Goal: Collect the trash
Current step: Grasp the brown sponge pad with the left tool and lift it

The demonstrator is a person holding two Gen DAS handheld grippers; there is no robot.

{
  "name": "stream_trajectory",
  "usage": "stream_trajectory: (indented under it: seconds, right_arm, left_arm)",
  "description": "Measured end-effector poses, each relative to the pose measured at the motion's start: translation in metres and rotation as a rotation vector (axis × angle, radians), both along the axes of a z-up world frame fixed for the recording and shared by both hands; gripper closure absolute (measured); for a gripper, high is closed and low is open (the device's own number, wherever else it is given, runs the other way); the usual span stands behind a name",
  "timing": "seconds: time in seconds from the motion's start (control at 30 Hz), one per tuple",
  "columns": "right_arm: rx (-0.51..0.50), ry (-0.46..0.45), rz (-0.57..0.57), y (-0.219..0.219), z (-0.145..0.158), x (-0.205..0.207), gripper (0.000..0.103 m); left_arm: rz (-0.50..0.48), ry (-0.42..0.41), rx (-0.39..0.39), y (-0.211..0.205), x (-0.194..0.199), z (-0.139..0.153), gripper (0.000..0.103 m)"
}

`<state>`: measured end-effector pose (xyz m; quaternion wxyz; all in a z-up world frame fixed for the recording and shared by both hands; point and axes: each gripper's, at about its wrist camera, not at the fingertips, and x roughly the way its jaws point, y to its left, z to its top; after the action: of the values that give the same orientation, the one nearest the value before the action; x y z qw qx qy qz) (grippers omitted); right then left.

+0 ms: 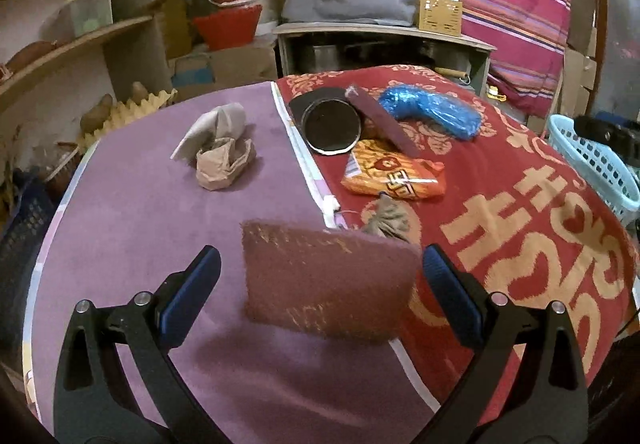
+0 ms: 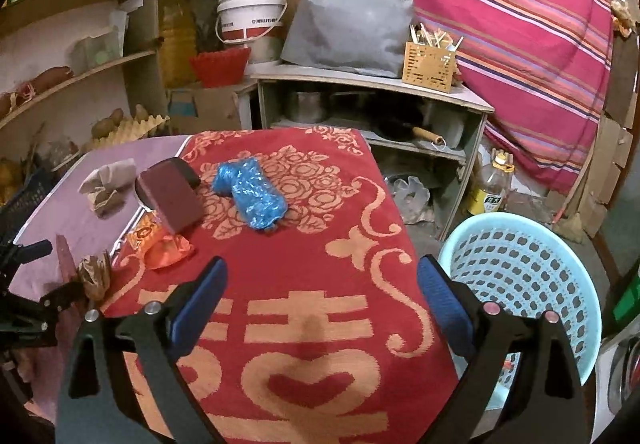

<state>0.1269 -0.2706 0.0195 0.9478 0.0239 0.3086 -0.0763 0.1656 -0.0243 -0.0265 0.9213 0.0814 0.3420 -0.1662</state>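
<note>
My left gripper (image 1: 320, 268) is open, its fingers either side of a maroon scouring pad (image 1: 328, 284) lying across the seam of purple cloth (image 1: 140, 211) and red cloth (image 1: 520, 211). Beyond it lie a brown crumpled scrap (image 1: 386, 222), an orange snack wrapper (image 1: 394, 173), a black round tin (image 1: 330, 123), a second maroon pad (image 1: 382, 119), a blue plastic wad (image 1: 432, 109) and crumpled paper (image 1: 224, 159). My right gripper (image 2: 320, 280) is open and empty above the red cloth (image 2: 304, 244). The blue wad (image 2: 250, 193), maroon pad (image 2: 172, 199) and orange wrapper (image 2: 160, 244) lie ahead left.
A light blue mesh basket (image 2: 524, 284) stands on the floor at the right of the table; it also shows in the left wrist view (image 1: 592, 159). A low shelf (image 2: 372, 83) with pots and a grey bag stands behind. Wall shelves (image 2: 72, 83) are on the left.
</note>
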Motion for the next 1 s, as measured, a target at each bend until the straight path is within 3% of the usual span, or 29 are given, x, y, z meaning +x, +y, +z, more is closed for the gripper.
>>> stream_trajectory:
  seconds: [0.1, 0.23, 0.3, 0.37, 0.6, 0.77, 1.0]
  right_arm:
    - [-0.002, 0.003, 0.004, 0.004, -0.001, 0.003, 0.010]
    - [-0.007, 0.010, 0.011, 0.010, -0.003, 0.006, 0.010]
    - [-0.008, 0.013, 0.013, 0.012, -0.004, 0.008, 0.010]
    - [-0.011, 0.014, 0.015, 0.013, -0.004, 0.009, 0.010]
    - [-0.001, 0.020, 0.025, 0.023, -0.006, 0.017, 0.010]
    - [0.000, 0.028, 0.055, 0.045, -0.010, 0.025, 0.010]
    - [-0.033, 0.036, 0.140, 0.095, -0.015, 0.023, 0.010]
  left_arm:
    - [-0.025, 0.021, -0.032, 0.007, 0.011, -0.002, 0.005]
    - [-0.079, 0.125, -0.089, 0.009, 0.026, -0.012, 0.006]
    - [-0.094, 0.139, -0.097, 0.007, 0.028, -0.014, 0.013]
    - [-0.120, 0.141, -0.099, 0.003, 0.028, -0.014, 0.018]
    - [-0.102, 0.057, -0.005, -0.005, 0.012, -0.004, 0.019]
    - [-0.053, 0.005, 0.017, 0.014, -0.001, 0.009, 0.019]
    - [0.143, -0.032, 0.016, 0.072, 0.000, 0.017, 0.019]
